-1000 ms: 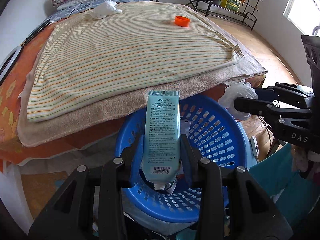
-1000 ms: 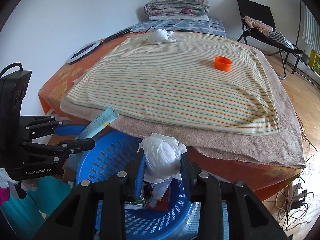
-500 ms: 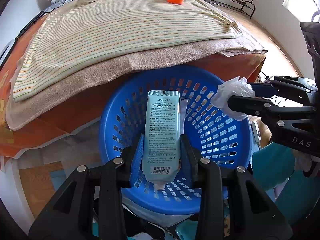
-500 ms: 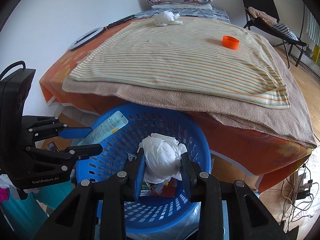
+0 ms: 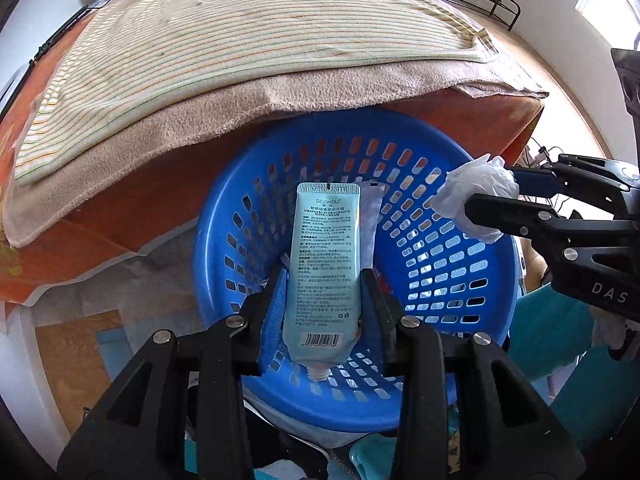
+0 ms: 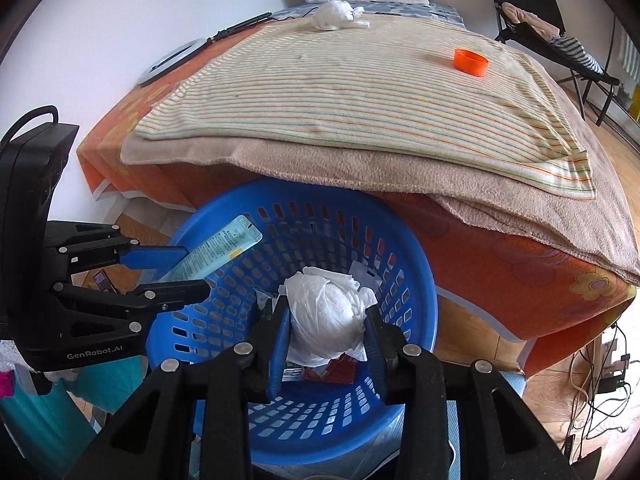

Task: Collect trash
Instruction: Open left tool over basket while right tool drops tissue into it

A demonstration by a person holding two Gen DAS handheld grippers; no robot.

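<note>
A blue perforated basket (image 5: 224,208) (image 6: 416,256) stands on the floor against the bed's edge. My left gripper (image 5: 324,280) (image 6: 196,270) is shut on a pale blue hand cream tube (image 5: 326,248) (image 6: 224,246), cap end toward the camera, held over the basket's mouth. My right gripper (image 6: 326,320) (image 5: 492,192) holds a crumpled white plastic wad (image 6: 328,300) (image 5: 472,188) above the basket's inside. Its jaws are opening, and the pads still touch the wad. Both grippers point steeply downward.
Wrappers and paper scraps (image 6: 332,372) lie in the basket's bottom. On the striped blanket (image 6: 340,92) sit an orange cap (image 6: 471,62) and a white crumpled wad (image 6: 336,16). A ring light (image 6: 172,60) lies at the bed's left edge. Cables (image 6: 600,384) trail on the floor at right.
Both grippers have sunk toward the basket and tipped further down, each with its item. The basket now fills more of both views.
</note>
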